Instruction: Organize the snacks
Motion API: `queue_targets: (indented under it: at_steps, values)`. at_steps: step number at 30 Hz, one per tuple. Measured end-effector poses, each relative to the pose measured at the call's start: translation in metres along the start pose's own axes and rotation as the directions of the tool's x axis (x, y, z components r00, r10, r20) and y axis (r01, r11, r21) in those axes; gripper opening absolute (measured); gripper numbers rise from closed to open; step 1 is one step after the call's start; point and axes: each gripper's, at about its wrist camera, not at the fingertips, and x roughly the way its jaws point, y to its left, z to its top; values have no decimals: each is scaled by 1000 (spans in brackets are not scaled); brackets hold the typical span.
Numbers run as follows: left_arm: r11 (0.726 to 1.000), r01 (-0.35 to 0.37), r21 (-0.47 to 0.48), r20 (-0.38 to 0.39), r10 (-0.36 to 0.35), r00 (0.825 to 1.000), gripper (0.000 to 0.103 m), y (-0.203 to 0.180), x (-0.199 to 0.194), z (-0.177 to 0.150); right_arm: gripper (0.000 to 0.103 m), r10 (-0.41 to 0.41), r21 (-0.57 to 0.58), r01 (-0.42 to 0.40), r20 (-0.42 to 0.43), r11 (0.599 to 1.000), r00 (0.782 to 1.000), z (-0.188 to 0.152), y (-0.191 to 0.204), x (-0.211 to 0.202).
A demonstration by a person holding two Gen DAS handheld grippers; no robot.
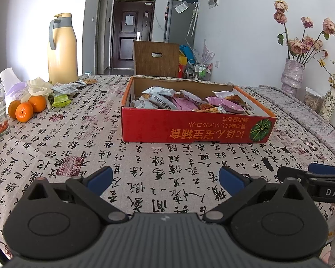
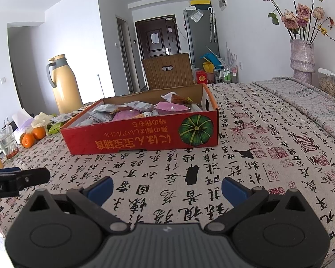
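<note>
Left tongs: released, blue pads spread wide, nothing between them; low centre of the left wrist view, over bare cloth.
Right tongs: released too, pads apart and empty; low centre of the right wrist view.
Pairing: each tool's black tip shows at the lower edge of the other's view, so the two sit side by side, both short of the box.
Counter: covered in calligraphy-print cloth; clear between tongs and box.
Red box: open cardboard tray, centre frame, near wall facing the tongs.
Boxed snacks: grey, pink and orange packets heaped loosely inside.
Loose packets: a few grey, green and orange ones on the cloth, upper left, well apart from the box, beside the oranges.
Other: yellow jug behind them; vase of dried roses at right.
Step, as I judge it: reaching phase, nothing picked up; most snacks already boxed.
Next move: likely the left tongs reach to the loose packets, closing on a flat wrapper edge without nudging the oranges.
</note>
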Motion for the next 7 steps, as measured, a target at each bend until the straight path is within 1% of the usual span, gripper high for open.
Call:
queue_targets:
  at_steps: [7]
  values:
    - [1000, 12, -5, 2, -12, 1000, 103, 1, 1, 4, 103, -1, 2, 1, -10, 1000, 1000, -2, -4, 4]
